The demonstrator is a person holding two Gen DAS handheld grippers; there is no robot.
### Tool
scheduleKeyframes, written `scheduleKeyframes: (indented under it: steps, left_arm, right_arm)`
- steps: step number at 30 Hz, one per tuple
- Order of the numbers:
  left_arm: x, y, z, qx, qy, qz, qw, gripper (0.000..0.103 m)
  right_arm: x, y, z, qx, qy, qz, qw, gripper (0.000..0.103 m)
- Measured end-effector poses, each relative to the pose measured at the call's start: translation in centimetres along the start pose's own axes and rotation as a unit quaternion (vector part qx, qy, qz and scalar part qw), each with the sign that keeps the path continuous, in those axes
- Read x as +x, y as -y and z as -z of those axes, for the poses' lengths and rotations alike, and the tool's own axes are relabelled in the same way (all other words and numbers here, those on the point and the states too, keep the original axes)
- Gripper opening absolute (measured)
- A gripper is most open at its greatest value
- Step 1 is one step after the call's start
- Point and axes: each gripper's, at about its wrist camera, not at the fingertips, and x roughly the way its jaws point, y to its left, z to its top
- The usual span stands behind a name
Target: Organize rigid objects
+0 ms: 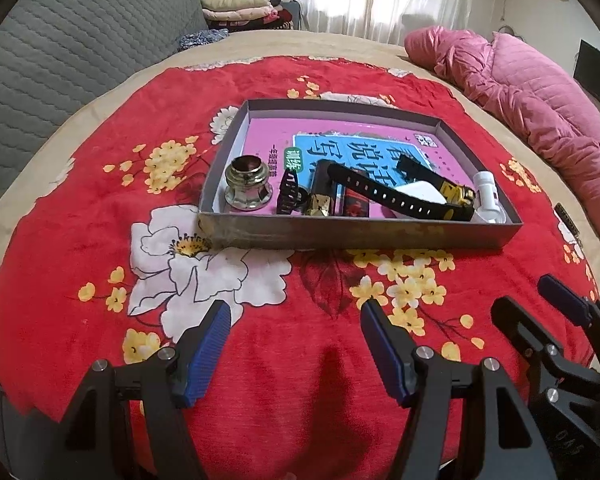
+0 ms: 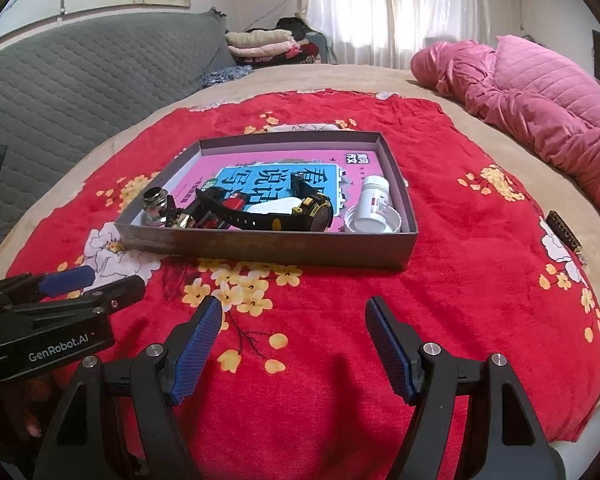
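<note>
Tray (image 1: 360, 236), grey and shallow, lay ahead of both grippers' spread, empty fingers (image 2: 196, 350), nothing between; it held watch (image 2: 284, 212), white bottle (image 2: 374, 204), metal fitting (image 1: 247, 188)

Two grippers are seen near the grey box (image 2: 268, 246). The left gripper (image 1: 296, 350) is made of black plastic, and its two fingers are covered with bumpy blue pads (image 1: 206, 354). Round silver screws are set in its black arms. The right gripper (image 2: 294, 348) is built the same way. White letters, "GenRobot.AI", are printed on the left gripper's black body.
</note>
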Motion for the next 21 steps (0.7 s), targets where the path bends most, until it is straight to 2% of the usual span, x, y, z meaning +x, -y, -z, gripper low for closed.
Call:
scheduleKeyframes:
  steps: [21]
  left_arm:
    - [0.24, -0.1, 0.07, 0.0, -0.007, -0.005, 1.0, 0.067]
  right_arm:
    - [-0.05, 0.15, -0.12, 0.003, 0.0, -0.001, 1.0, 0.075]
